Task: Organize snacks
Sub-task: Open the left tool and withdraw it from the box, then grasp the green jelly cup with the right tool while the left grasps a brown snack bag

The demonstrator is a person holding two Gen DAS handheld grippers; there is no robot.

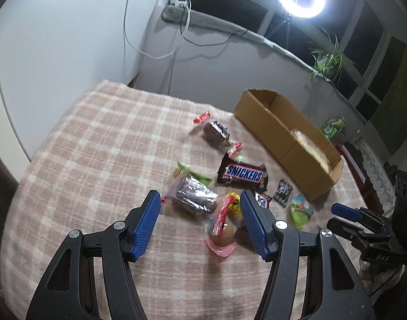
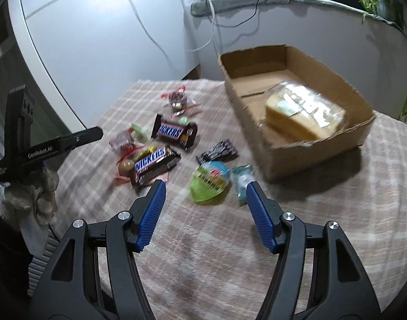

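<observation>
Right now both grippers are hanging spread and empty over the checked table (image 2: 310,226). Ahead of the left gripper (image 1: 200,222) a wrapped chocolate cake (image 1: 194,194) and a small round candy (image 1: 222,236) are lying close together; ahead of the right gripper (image 2: 206,204) a green jelly cup (image 2: 210,184) is sitting, with the cardboard box (image 2: 318,146) beyond to its right. The snacks are crowding each other, so closing could be catching two wrappers or nudging a Snickers bar (image 2: 154,165) aside.
</observation>
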